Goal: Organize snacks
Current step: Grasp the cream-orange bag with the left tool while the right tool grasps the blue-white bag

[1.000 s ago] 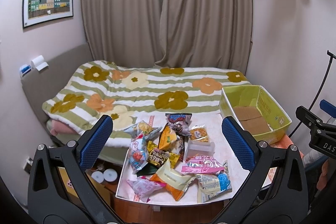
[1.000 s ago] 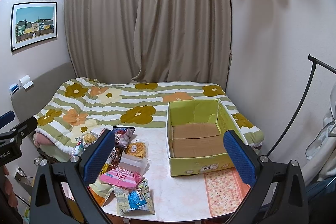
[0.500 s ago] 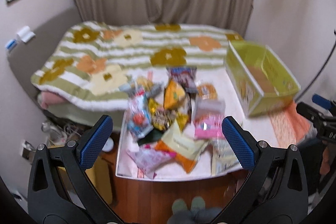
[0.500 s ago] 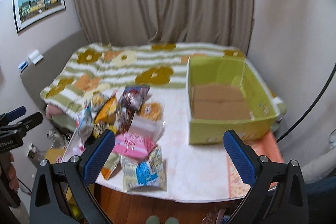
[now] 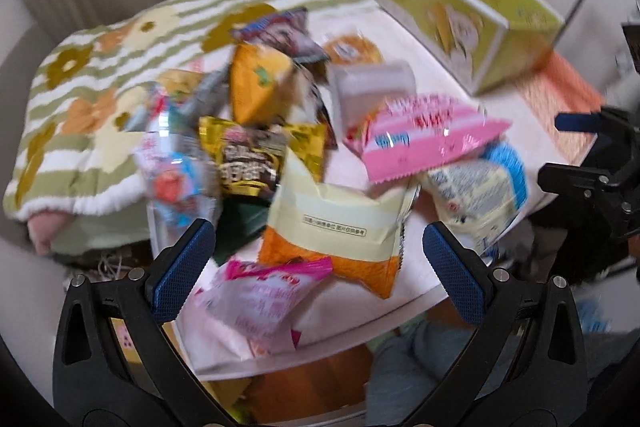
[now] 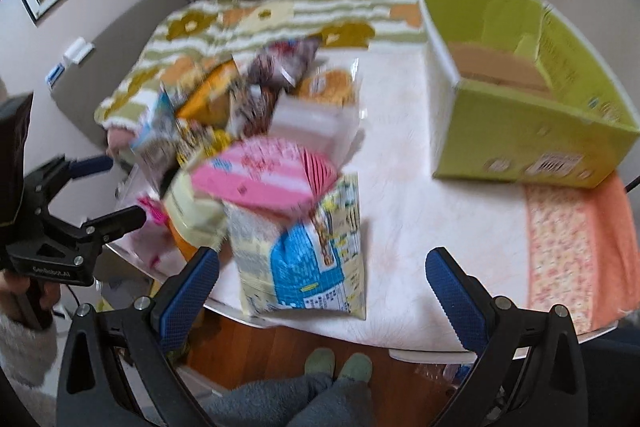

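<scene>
A pile of snack bags lies on the left half of the white table (image 6: 420,211). My left gripper (image 5: 316,239) is open, hovering just above a cream-and-orange bag (image 5: 332,227) and a magenta packet (image 5: 260,303). A pink bag (image 5: 420,143) rests on top of the pile, partly over a blue-and-cream bag (image 5: 480,187). My right gripper (image 6: 322,259) is open too, low over that blue-and-cream bag (image 6: 304,259), with the pink bag (image 6: 260,179) just behind it. The green cardboard box (image 6: 520,131) stands open at the table's right. Neither gripper holds anything.
A bed with a flowered striped blanket (image 6: 260,19) runs along the far side of the table. An orange patterned cloth (image 6: 568,247) covers the table's right end. A person's feet in green slippers (image 6: 336,363) are below the near table edge. The view is motion-blurred.
Both grippers have come down and forward toward the table, tilting downward, so the snack pile now fills the views. Both remain open and nothing has been grasped.
</scene>
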`<state>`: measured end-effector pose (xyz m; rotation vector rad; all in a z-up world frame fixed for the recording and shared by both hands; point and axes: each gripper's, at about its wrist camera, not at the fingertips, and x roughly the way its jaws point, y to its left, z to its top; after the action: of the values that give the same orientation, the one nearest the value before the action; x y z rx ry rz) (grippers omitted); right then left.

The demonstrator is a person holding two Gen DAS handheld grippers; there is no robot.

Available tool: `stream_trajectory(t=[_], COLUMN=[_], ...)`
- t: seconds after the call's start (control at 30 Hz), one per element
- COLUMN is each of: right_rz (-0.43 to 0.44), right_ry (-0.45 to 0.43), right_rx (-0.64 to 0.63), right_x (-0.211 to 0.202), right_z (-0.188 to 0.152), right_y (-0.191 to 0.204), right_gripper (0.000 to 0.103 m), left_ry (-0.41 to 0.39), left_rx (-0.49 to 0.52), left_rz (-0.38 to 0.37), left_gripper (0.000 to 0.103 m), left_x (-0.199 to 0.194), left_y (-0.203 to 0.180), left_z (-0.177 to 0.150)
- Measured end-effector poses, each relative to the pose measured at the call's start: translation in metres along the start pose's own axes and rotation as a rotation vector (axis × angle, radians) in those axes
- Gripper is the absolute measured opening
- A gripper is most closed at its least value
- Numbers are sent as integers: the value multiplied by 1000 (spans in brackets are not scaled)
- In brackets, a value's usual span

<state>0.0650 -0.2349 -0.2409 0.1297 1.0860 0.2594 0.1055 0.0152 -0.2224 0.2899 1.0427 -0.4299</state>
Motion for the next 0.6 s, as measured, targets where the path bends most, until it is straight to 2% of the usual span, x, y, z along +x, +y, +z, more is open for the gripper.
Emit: stream_trajectory(t=[0.13,0.3,0.47,0.6], right_rz=[60,119,163,179], right_ry=[63,89,112,115], right_rx=[12,-28,-115,-151], right_x=[23,39,57,69], right_z=[-6,-12,-10,-7], right_y=[-3,0,6,11], right_gripper=[103,103,103,103], left_ry=[53,87,120,136], left_rx=[52,90,97,83], left_rz=[-32,-47,-36,-56], left_gripper=[103,103,103,103], left_x=[31,53,75,87], left_y=[-5,-13,-14,-15], left_z=[-1,-2,-3,-4])
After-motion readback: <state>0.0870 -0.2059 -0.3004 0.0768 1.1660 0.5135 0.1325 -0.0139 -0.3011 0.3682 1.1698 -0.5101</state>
